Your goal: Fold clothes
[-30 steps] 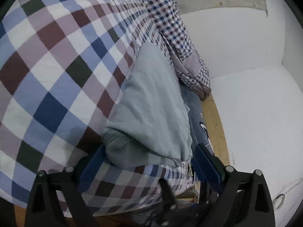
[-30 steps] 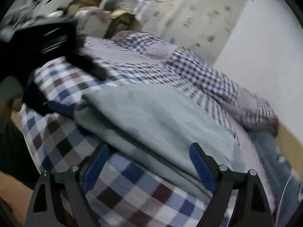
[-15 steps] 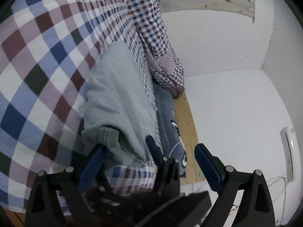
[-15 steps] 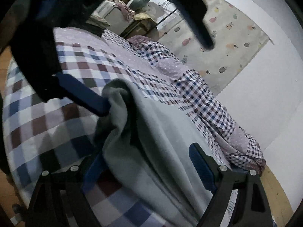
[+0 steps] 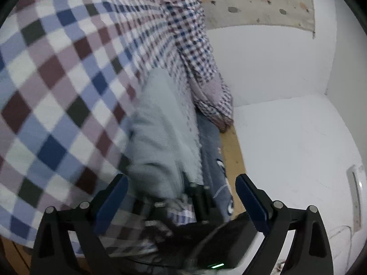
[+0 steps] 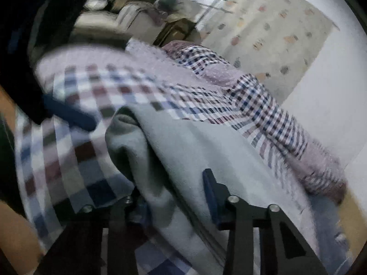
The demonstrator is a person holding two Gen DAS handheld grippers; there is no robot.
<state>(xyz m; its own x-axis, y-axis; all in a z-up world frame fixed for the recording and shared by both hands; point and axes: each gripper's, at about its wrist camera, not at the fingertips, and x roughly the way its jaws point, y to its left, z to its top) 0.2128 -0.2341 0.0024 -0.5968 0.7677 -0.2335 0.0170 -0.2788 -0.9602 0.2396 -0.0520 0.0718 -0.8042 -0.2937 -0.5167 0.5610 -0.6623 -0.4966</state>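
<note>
While the pale grey knit garment point(image 6: 183, 151) lies folded on the checked bedspread point(image 5: 57, 96), we've got our right gripper point(image 6: 174, 197) pinching what looks like its thick, floppy near edge, our left gripper point(image 5: 181, 197) gaping empty nearby.

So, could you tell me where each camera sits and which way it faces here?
Left wrist: on the left gripper, looking along the bed edge over the grey garment toward the white wall; its open fingers show.
Right wrist: on the right gripper, looking across the bed toward the room, closed on the garment.
Shared: garment, checked bedspread, each other's gripper.
</note>
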